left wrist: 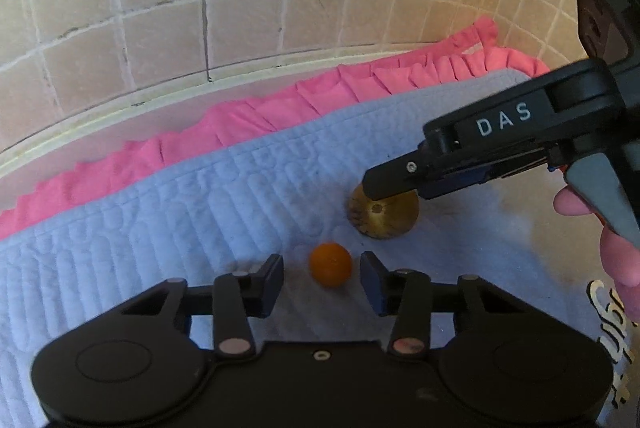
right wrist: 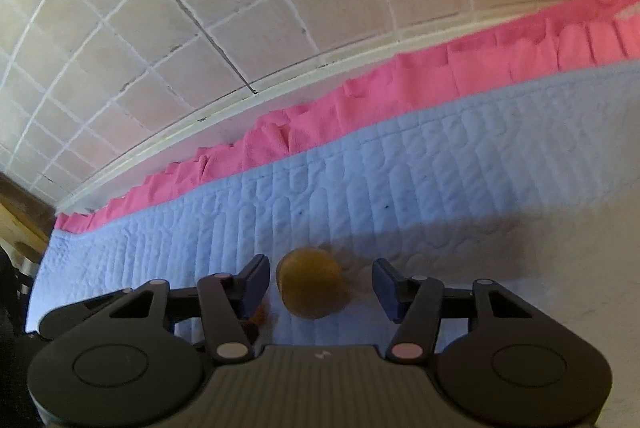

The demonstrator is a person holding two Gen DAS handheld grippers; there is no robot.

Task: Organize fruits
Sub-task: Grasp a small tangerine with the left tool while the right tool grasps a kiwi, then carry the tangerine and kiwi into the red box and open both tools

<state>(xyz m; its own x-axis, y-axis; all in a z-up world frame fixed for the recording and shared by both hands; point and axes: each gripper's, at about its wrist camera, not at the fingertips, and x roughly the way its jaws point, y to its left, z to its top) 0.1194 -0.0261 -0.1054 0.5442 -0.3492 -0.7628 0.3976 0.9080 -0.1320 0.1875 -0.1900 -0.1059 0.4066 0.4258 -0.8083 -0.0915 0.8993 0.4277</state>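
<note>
On the quilted pale-blue cloth (left wrist: 160,212) with a pink ruffled edge (left wrist: 248,116) we count two fruits. Our left gripper (left wrist: 322,268) brackets the small smooth orange ball (left wrist: 331,265), fingers not touching. Our right gripper (right wrist: 320,278) straddles the ribbed brown-yellow round fruit (right wrist: 312,286), likewise loose.

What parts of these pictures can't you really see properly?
- Brown fruit: blurred in the right wrist view; in the left wrist view the right tongs cover its top, so its kind is unclear.
- Small orange fruit: in the right wrist view only a sliver shows behind a finger of the right tongs.
- Writing on the blue quilt: cut off by the left wrist view's right edge.
</note>
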